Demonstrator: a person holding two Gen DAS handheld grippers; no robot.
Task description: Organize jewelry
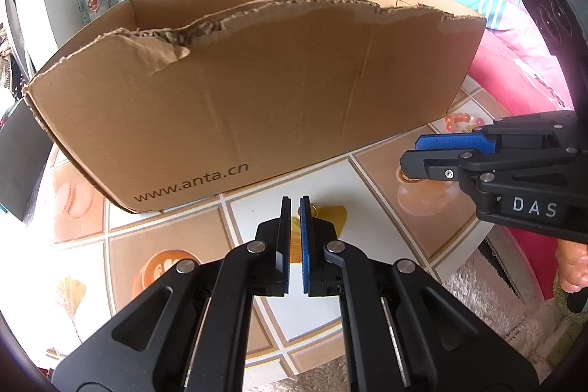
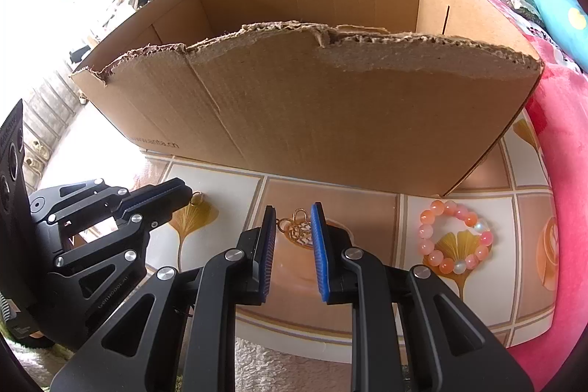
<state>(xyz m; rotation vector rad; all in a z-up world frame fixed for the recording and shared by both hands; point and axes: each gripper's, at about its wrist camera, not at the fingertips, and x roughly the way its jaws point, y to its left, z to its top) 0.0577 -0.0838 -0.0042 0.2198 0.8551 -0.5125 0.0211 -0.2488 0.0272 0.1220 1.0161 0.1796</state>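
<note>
A torn brown cardboard box [image 1: 257, 90] stands on the tiled table; it also shows in the right wrist view [image 2: 330, 120]. My left gripper [image 1: 295, 204] is nearly shut with a narrow gap, low over the table beside a small gold ring [image 2: 197, 198]; whether it grips anything I cannot tell. My right gripper [image 2: 293, 214] is open, its fingers on either side of a gold chain piece [image 2: 296, 226] lying on the table. A pink and orange bead bracelet [image 2: 454, 237] lies to the right, and shows behind the right gripper [image 1: 419, 157] in the left wrist view [image 1: 459, 122].
The round table [image 2: 404, 300] has a tile-pattern cover. A pink cushion [image 2: 566, 142] lies at its right edge. A fluffy rug [image 2: 279, 370] shows below the table's front edge. The box fills the table's back half.
</note>
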